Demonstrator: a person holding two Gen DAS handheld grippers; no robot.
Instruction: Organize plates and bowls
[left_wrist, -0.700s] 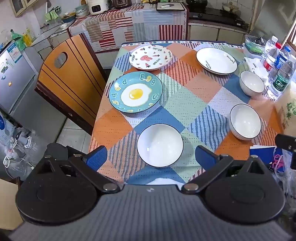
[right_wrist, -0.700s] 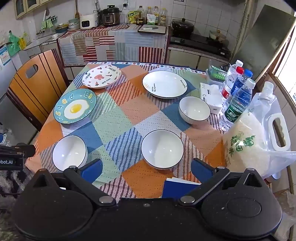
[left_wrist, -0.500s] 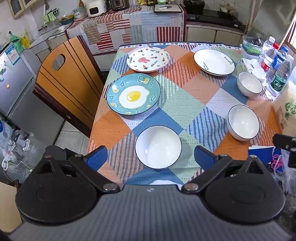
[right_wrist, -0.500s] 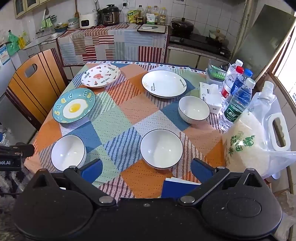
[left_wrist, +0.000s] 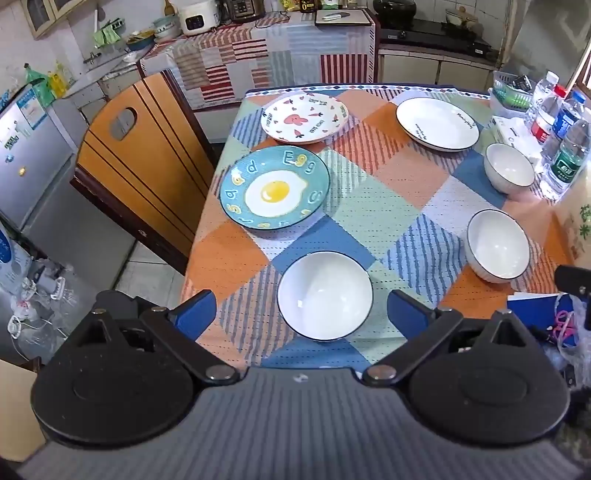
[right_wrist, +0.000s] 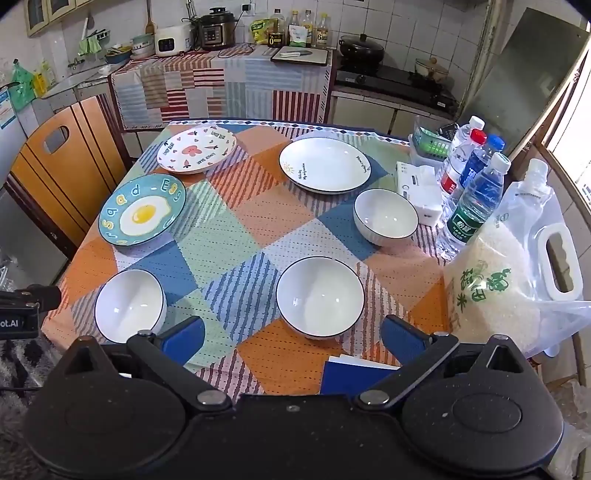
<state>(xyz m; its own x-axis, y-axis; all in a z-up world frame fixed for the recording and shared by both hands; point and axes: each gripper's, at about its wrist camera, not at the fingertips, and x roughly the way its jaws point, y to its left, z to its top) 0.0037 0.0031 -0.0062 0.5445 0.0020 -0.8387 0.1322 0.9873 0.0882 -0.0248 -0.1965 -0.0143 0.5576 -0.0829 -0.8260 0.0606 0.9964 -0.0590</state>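
Kitchen table, patchwork checked cloth (right_wrist: 236, 221); nothing stacked yet. Left gripper (left_wrist: 301, 312), right gripper (right_wrist: 291, 338): jaws wide apart, empty. Next, probably: grasp nearest white blue-rimmed ceramic bowl (left_wrist: 325, 295).

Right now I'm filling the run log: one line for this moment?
left gripper: open, empty | right gripper: open, empty | three bowls, three plates: unstacked on table

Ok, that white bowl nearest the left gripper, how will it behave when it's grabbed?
The near white bowl looks glazed ceramic, so probably rigid, slippery and chippable. Its round wall may slide between the blue fingers. It sits upright and empty, likely fairly light.
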